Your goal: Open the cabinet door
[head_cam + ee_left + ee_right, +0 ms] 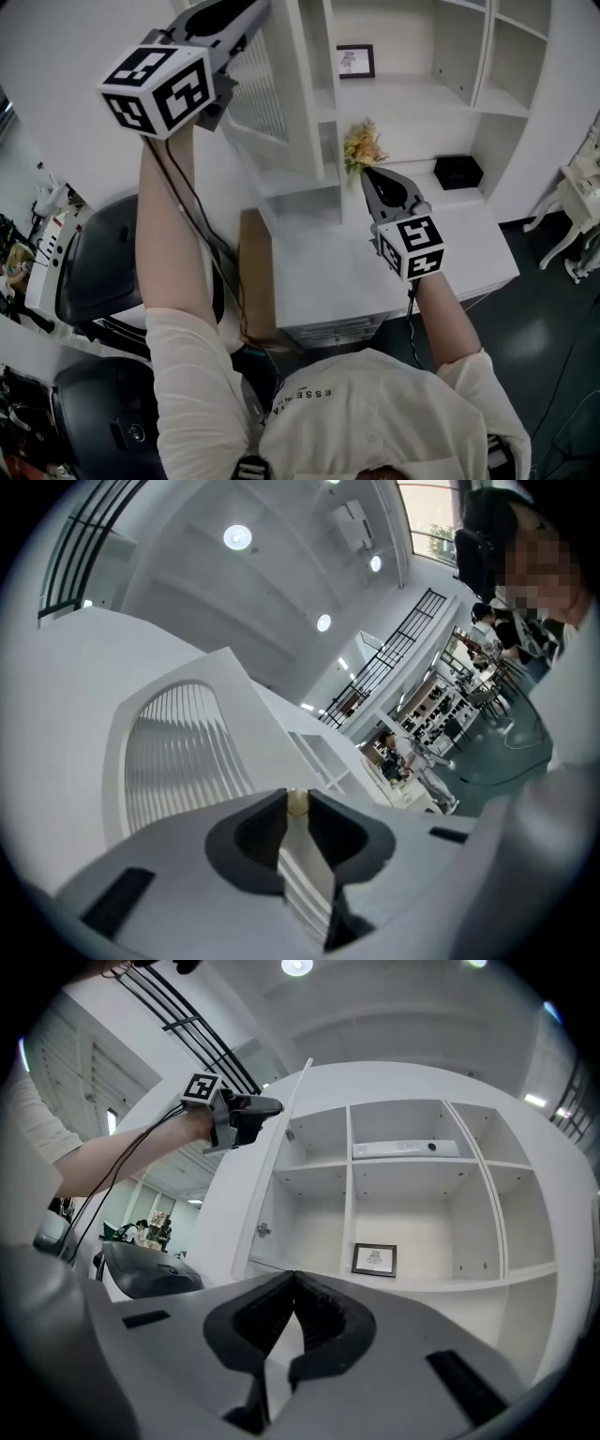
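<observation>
The white cabinet door [272, 84], with a slatted panel [178, 752], stands swung out from the cabinet [422, 56]. My left gripper [251, 17] is raised at the door's free edge and shut on that edge [305, 874], with a small pale knob [297, 803] at its tips. From the right gripper view, the left gripper [253, 1107] holds the top of the open door [272, 1176]. My right gripper [368, 174] hovers over the desk in front of the shelves, shut and holding nothing [292, 1279].
Open shelves hold a small framed picture [355, 61] [375, 1260]. Yellow flowers [361, 145] and a black box [458, 172] sit on the white desk [356, 272]. A black chair [98, 262] stands at the left. A cardboard box [255, 281] is by the desk.
</observation>
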`<control>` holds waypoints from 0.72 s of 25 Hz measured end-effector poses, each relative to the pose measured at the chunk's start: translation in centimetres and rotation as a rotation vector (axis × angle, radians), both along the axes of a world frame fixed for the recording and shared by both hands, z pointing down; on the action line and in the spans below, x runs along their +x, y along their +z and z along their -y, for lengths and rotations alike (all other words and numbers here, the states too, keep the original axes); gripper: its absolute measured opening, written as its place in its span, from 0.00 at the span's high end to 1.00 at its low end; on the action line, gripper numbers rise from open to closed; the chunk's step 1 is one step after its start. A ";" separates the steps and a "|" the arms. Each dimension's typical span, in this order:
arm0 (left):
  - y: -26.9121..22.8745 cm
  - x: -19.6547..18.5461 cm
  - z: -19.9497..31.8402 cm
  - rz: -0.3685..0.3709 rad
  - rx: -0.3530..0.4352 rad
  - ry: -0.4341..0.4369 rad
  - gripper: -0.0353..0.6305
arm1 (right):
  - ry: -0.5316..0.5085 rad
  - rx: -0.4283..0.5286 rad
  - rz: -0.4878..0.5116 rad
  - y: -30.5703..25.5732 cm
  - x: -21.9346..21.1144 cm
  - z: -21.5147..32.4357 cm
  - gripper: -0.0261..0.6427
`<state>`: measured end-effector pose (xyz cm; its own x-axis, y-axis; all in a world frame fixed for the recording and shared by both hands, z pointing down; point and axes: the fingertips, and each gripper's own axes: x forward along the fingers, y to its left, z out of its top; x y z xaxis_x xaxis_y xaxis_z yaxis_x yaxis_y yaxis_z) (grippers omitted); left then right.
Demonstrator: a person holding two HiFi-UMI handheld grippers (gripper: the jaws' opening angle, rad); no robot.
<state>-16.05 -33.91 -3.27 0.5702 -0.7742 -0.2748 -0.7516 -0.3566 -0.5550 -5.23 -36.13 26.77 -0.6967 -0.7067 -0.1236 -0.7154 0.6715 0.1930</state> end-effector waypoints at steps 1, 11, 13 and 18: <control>0.0 -0.3 -0.5 0.002 -0.003 0.006 0.84 | -0.004 -0.002 -0.002 0.1 -0.5 -0.5 0.94; -0.4 -5.4 -6.6 -0.079 -0.060 0.172 0.84 | -0.007 -0.013 -0.017 1.4 -5.4 -5.6 0.94; -0.4 -7.3 -8.4 -0.091 -0.062 0.197 0.84 | -0.007 -0.006 -0.023 1.4 -6.6 -6.9 0.94; -0.4 -8.2 -8.4 -0.124 -0.080 0.248 0.83 | -0.022 -0.003 -0.030 1.5 -7.2 -7.0 0.94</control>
